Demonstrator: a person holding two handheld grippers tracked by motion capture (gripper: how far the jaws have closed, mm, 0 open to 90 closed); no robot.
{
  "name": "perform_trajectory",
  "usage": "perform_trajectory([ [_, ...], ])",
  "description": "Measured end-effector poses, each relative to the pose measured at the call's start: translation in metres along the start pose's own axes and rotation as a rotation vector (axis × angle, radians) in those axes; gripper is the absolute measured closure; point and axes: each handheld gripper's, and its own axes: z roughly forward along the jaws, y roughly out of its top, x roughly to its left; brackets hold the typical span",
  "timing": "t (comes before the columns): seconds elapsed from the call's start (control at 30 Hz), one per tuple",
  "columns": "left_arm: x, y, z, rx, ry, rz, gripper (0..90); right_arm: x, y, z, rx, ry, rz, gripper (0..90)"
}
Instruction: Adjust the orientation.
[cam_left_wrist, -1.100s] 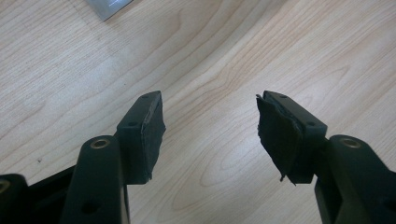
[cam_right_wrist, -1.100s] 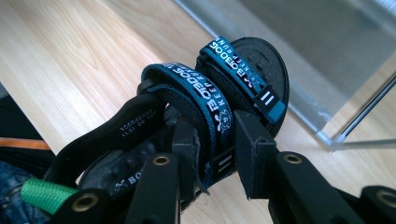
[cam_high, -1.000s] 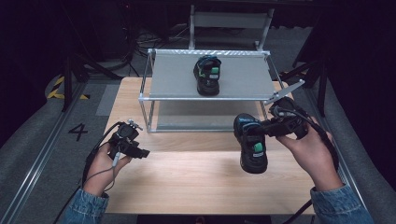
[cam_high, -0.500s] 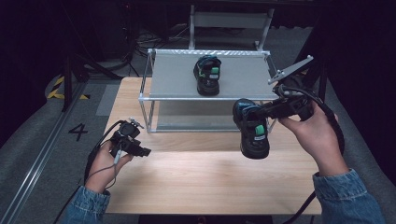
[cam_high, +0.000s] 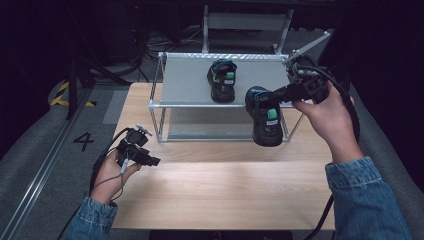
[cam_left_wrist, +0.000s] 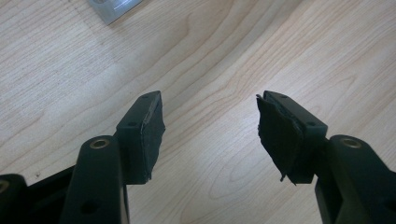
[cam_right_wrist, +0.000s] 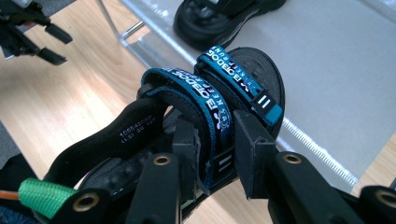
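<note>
Holding a black sandal (cam_high: 265, 120) by its blue strap in our right gripper (cam_right_wrist: 215, 154), fingers clamped on it, up in the air just in front of the rack's (cam_high: 190, 80) top shelf, where its twin (cam_high: 222, 80) sits. Our left gripper (cam_left_wrist: 210, 135) hangs over the worktop (cam_high: 215, 190), fingers wide, nothing between them.

The near half of the surface (cam_high: 225, 195) lies bare in front of me, open to either hand. Ahead stands the metal rack (cam_high: 165, 80), its front rail and thin corner posts barring a straight reach under the shelf. On top, one sandal (cam_high: 222, 80) takes the middle, leaving free grey shelf to its left and its right, beside my raised right hand-held gripper (cam_high: 280, 95).
</note>
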Motion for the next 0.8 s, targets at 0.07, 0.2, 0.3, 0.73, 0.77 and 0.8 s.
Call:
perform_trajectory([
  [0.07, 0.001, 0.000, 0.000, -0.001, 0.000, -0.005, 40.7, -0.005, 0.006, 0.003, 0.001, -0.001, 0.006, 71.6],
  [0.2, 0.002, 0.000, 0.001, 0.003, -0.002, -0.006, 40.7, -0.017, 0.017, 0.010, 0.008, -0.010, 0.028, 71.6],
  [0.3, 0.003, -0.001, 0.002, 0.005, -0.002, -0.006, 40.7, -0.027, 0.024, 0.017, 0.010, -0.014, 0.040, 71.5],
  [0.73, 0.009, -0.005, 0.003, 0.006, -0.003, -0.022, 40.7, -0.053, 0.050, 0.048, 0.025, -0.008, 0.066, 71.5],
  [0.77, 0.009, -0.005, 0.003, 0.006, -0.003, -0.022, 40.7, -0.055, 0.052, 0.050, 0.023, -0.006, 0.069, 71.5],
  [0.8, 0.011, -0.006, 0.002, 0.004, -0.005, -0.029, 40.7, -0.056, 0.054, 0.053, 0.022, -0.006, 0.072, 71.5],
])
